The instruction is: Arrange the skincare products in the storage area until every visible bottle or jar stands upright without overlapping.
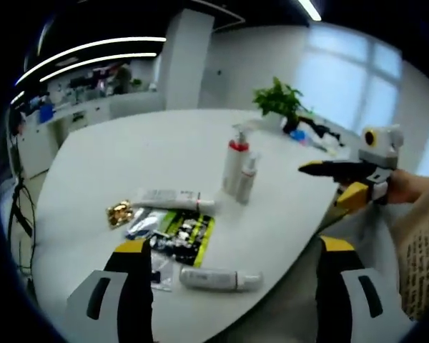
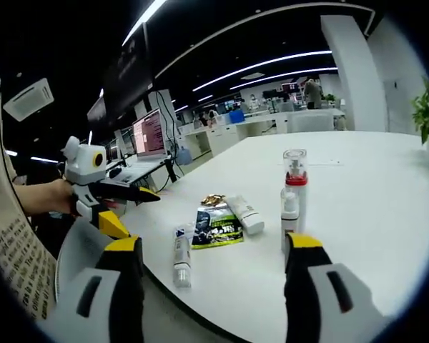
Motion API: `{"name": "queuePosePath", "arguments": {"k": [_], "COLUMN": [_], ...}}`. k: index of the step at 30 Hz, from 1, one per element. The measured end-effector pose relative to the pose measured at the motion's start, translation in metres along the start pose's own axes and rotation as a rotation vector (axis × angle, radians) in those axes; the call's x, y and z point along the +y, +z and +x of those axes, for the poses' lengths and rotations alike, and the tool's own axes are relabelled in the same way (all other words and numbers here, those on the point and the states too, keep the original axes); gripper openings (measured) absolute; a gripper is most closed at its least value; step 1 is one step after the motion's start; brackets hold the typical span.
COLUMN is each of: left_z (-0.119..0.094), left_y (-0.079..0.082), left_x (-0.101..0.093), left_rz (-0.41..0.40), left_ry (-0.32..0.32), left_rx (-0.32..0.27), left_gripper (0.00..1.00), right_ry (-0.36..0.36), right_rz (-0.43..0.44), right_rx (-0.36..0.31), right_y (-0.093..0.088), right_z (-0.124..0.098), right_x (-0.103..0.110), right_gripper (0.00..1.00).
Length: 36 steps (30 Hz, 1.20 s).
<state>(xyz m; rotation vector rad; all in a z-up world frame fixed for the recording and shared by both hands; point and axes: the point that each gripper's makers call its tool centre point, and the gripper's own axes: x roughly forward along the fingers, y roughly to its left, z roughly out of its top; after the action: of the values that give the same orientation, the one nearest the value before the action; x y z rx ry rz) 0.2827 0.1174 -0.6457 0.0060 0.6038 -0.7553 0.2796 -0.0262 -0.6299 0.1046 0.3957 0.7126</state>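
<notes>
On the white table (image 1: 129,157) a tall white pump bottle with a red band (image 1: 235,166) (image 2: 294,187) stands upright, and a smaller white bottle (image 1: 247,179) (image 2: 289,214) stands upright against it. A white tube (image 1: 173,199) (image 2: 244,214) lies flat beside a gold foil piece (image 1: 119,213) (image 2: 213,200) and a green-black sachet (image 1: 186,234) (image 2: 218,227). A second white tube (image 1: 219,279) (image 2: 181,264) lies near the table's edge. My left gripper (image 1: 234,245) (image 2: 125,207) is open over that edge, holding nothing. My right gripper (image 2: 214,243) (image 1: 329,182) is open off the table, also holding nothing.
A potted plant (image 1: 279,100) and small clutter (image 1: 314,132) sit at the table's far side. A desk with an open laptop (image 2: 150,136) stands beyond the table. Hands and patterned sleeves (image 1: 422,264) hold the grippers. Clear sachets (image 1: 144,223) lie by the green one.
</notes>
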Motion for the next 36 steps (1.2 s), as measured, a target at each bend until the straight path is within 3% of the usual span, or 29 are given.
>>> {"name": "queuePosePath", "arguments": {"k": [18,27,36], "left_z": [-0.029,-0.032,-0.033], "left_y": [-0.019,-0.017,-0.022], "left_x": [0.004,0.009,0.009], "left_rz": [-0.028,-0.034,-0.040], "left_ry": [0.033,0.060,0.064], "left_rx": [-0.009,-0.064,-0.058], "left_gripper": [0.97,0.97,0.97], "right_ry": [0.008,0.004,0.002], "right_rz": [0.011,0.000,-0.005], "right_rx": [0.020,0.045,0.063], "right_y": [-0.006,-0.013,-0.015], "right_z": [0.001,0.002,0.003], "right_x": [0.008,0.007,0.007], "right_gripper": [0.83,0.82,0.82]}}
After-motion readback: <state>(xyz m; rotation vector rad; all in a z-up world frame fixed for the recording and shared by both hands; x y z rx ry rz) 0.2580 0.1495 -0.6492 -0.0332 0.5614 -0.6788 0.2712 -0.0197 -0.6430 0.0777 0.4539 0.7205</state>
